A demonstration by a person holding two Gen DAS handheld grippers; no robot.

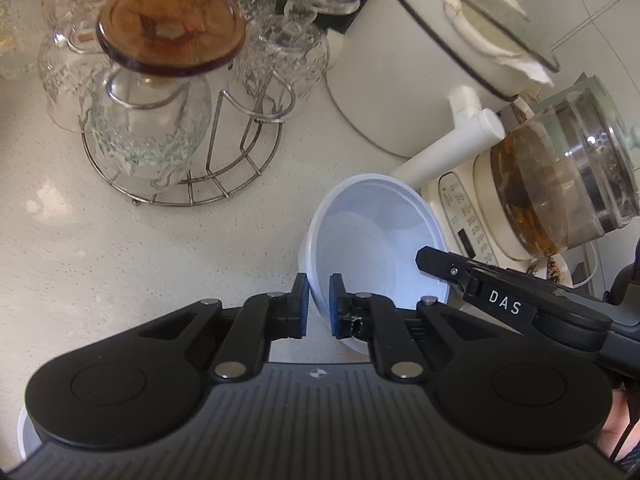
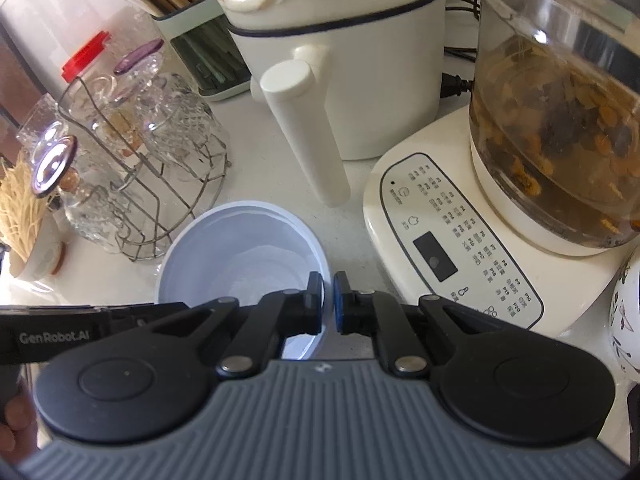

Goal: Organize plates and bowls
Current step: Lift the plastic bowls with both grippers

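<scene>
Both grippers, left gripper [image 1: 318, 305] and right gripper [image 2: 328, 301], grasp opposite rim sides of the white bowl [image 1: 362, 232]; no plates visible, organizing remains.

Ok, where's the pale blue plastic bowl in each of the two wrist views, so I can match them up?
Left wrist view: the pale blue bowl sits lower centre-right, its near-left rim between the left gripper pads.
Right wrist view: the bowl sits lower centre-left, its right rim pinched by the right gripper.
Shared landmark: the white pot's handle, just beyond the bowl in both.
</scene>
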